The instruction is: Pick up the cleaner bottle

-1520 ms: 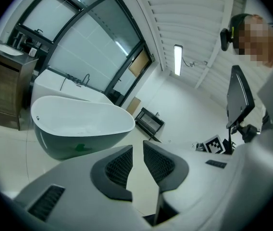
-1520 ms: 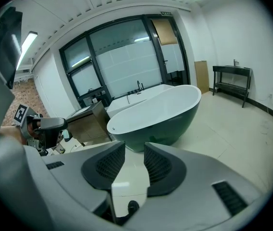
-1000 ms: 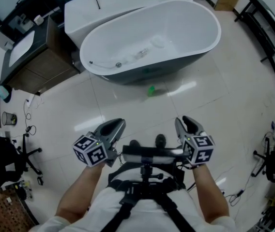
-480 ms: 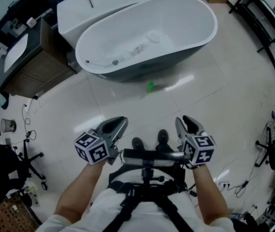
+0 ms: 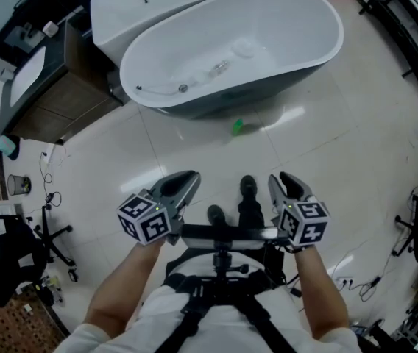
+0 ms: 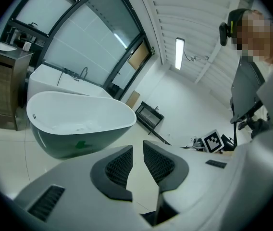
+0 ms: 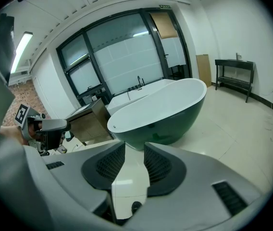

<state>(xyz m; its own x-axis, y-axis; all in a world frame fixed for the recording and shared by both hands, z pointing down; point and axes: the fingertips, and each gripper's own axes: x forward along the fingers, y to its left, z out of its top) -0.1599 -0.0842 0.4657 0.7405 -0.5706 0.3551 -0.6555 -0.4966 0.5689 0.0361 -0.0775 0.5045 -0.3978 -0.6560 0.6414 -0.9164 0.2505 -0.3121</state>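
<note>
The cleaner bottle [image 5: 236, 126] is a small green thing on the tiled floor, right against the dark outside of the bathtub [image 5: 332, 47]. It also shows as a green spot in the left gripper view [image 6: 81, 145] and the right gripper view [image 7: 156, 136]. My left gripper [image 5: 189, 180] and right gripper [image 5: 285, 182] are held side by side in front of my body, well short of the bottle. The left jaws stand a narrow gap apart, the right jaws wider. Nothing is between either pair.
A wooden vanity cabinet [image 5: 56, 87] stands left of the tub. A black rack [image 5: 415, 13] is at the far right. An office chair [image 5: 6, 259], a small bin [image 5: 15, 184] and cables lie at the left. My shoes [image 5: 248, 191] are on the tiles.
One foot has stepped forward toward the tub. Both grippers stay side by side and have sunk a little. The jaws look unchanged.
</note>
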